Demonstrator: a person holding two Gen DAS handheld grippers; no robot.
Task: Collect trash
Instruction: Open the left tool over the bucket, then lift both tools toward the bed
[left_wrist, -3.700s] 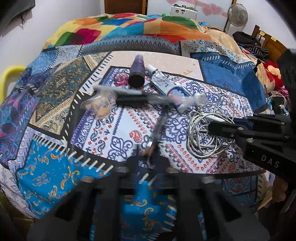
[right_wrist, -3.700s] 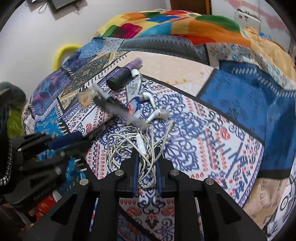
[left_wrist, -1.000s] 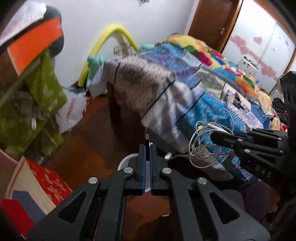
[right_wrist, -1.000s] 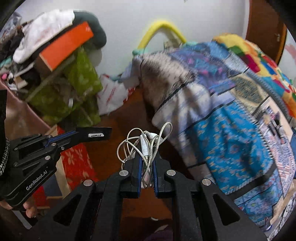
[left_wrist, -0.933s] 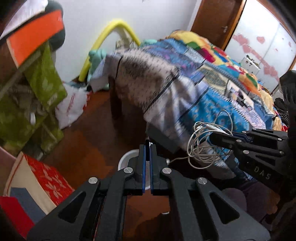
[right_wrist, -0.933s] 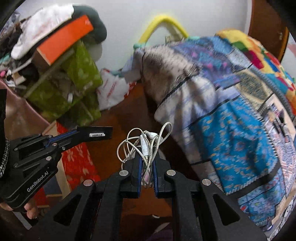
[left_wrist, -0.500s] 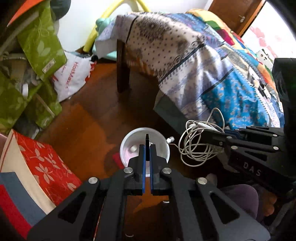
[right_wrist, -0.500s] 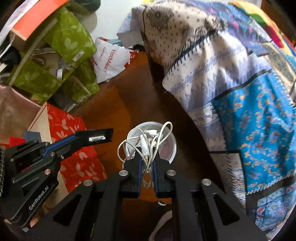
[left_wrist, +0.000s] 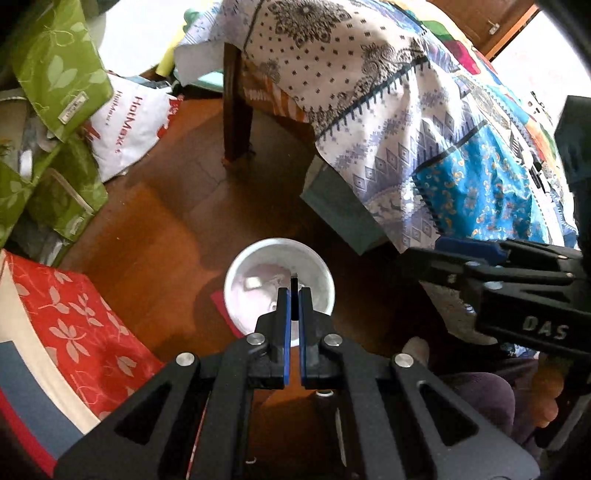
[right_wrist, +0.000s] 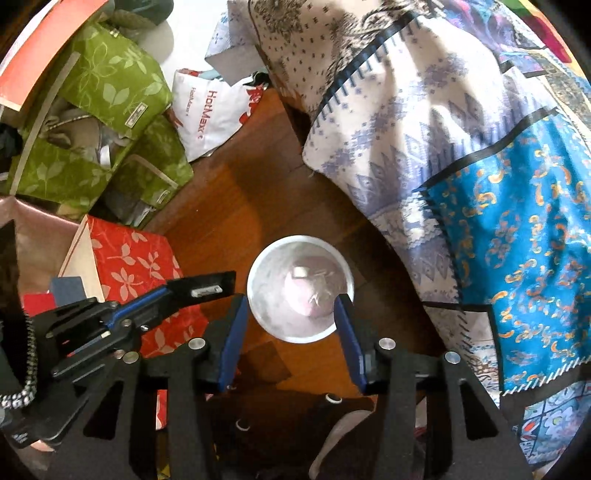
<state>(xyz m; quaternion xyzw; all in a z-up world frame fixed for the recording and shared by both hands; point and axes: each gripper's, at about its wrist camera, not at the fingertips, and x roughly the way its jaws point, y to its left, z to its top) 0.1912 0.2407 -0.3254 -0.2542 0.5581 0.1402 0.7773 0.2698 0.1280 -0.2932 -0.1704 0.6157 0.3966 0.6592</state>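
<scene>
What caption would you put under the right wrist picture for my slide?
Right gripper open above the white trash bin on the wooden floor, beside the patterned bedspread.

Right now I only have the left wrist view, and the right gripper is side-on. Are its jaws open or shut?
Observer: Open. In the right wrist view the right gripper has its jaws wide apart with nothing between them.
Operator: Is it lined up on the bin?
Observer: Looks so. In that view the white bin sits framed between the two jaws, and the camera looks straight down into it.
Operator: Where is my left gripper from that side?
Observer: The left gripper pokes in from the left, its tip just short of the bin's left rim.
</scene>
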